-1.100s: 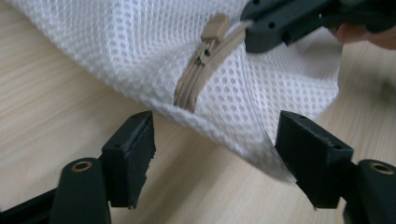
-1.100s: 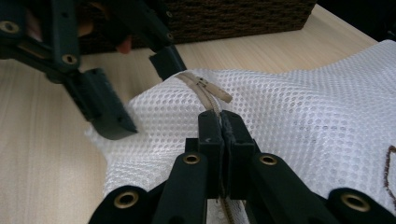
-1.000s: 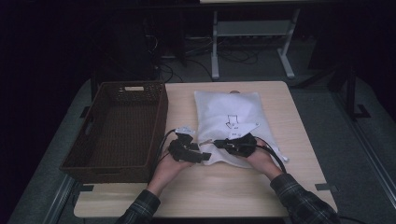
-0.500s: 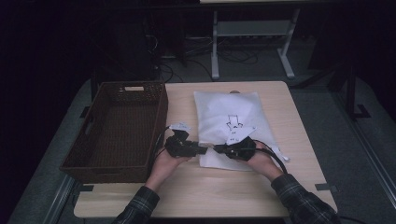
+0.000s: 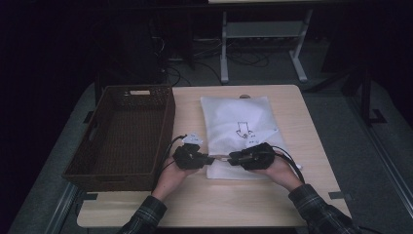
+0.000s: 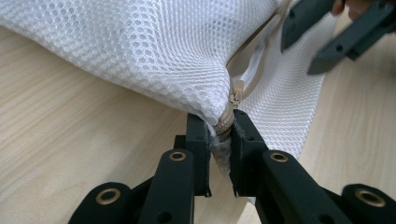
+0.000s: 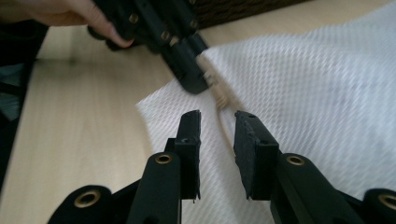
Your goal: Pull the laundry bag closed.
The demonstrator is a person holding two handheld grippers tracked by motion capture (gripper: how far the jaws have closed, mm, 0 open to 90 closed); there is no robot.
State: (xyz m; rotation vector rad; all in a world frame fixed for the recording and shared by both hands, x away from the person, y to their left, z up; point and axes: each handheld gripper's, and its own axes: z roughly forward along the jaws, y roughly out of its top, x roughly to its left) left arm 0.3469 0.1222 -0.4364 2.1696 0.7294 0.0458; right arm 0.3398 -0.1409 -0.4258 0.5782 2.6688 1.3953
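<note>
I have the left gripper clamped on the zipper end of the white mesh bag, anchoring that near corner on the table beside the basket. The right gripper has just loosened; its jaws straddle the zipper without pinching it.

Basket walls the left; bare table lies right of the bag

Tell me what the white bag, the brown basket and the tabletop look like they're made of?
White bag: soft synthetic mesh, judging by the fine honeycomb holes; it has a beige zipper, plastic or metal, I cannot tell. Brown basket: woven wicker or rattan by its dark plaited walls, possibly imitation. Tabletop: pale wood or wood-look laminate, matt, with straight grain lines.
</note>
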